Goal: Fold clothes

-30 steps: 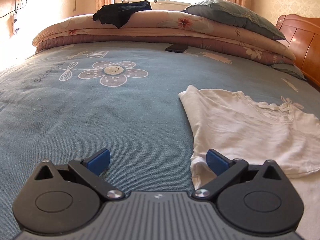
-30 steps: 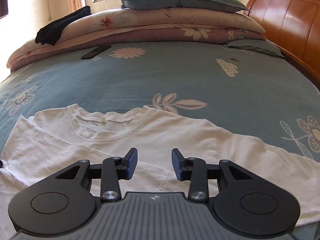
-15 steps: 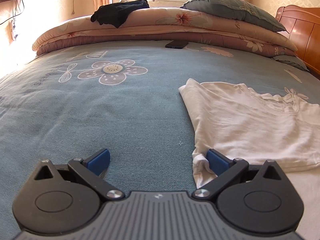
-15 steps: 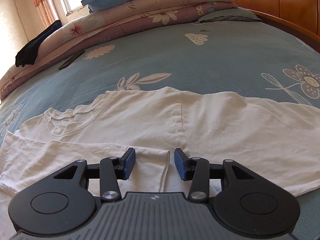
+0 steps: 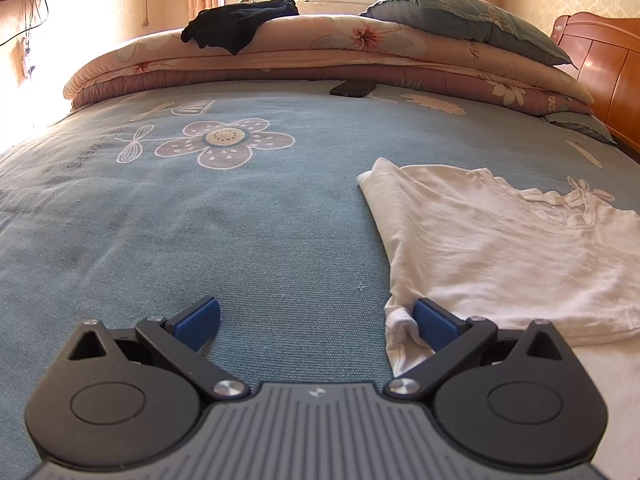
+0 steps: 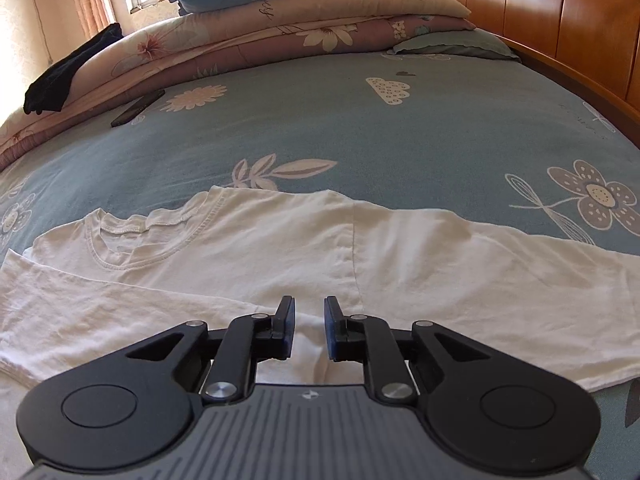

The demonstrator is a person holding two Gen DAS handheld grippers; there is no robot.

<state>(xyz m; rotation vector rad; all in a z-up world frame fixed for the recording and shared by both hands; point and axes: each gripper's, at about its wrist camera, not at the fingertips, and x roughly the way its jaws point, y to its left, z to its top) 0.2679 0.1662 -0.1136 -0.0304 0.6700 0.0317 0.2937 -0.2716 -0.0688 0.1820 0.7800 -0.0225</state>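
Note:
A white long-sleeved shirt (image 5: 500,248) lies flat on the blue flowered bedspread (image 5: 200,220), with one sleeve folded across the body. My left gripper (image 5: 316,320) is open wide at the shirt's left edge. Its right fingertip (image 5: 434,322) touches a bunched corner of the cloth; its left fingertip rests over bare bedspread. In the right wrist view the shirt (image 6: 240,256) spreads across the frame, collar to the left. My right gripper (image 6: 309,328) hovers low over the folded sleeve's end, its jaws narrowed to a small gap with white cloth showing between them.
Folded quilts (image 5: 360,52) and a pillow (image 5: 460,20) are stacked at the far side, with a black garment (image 5: 240,26) on top. A dark phone (image 6: 138,108) lies before them. A wooden headboard (image 6: 540,20) borders the right.
My right gripper's jaws have drawn much closer together over the sleeve end, and it has swung rightward along the shirt. My left gripper has stayed open and barely shifted.

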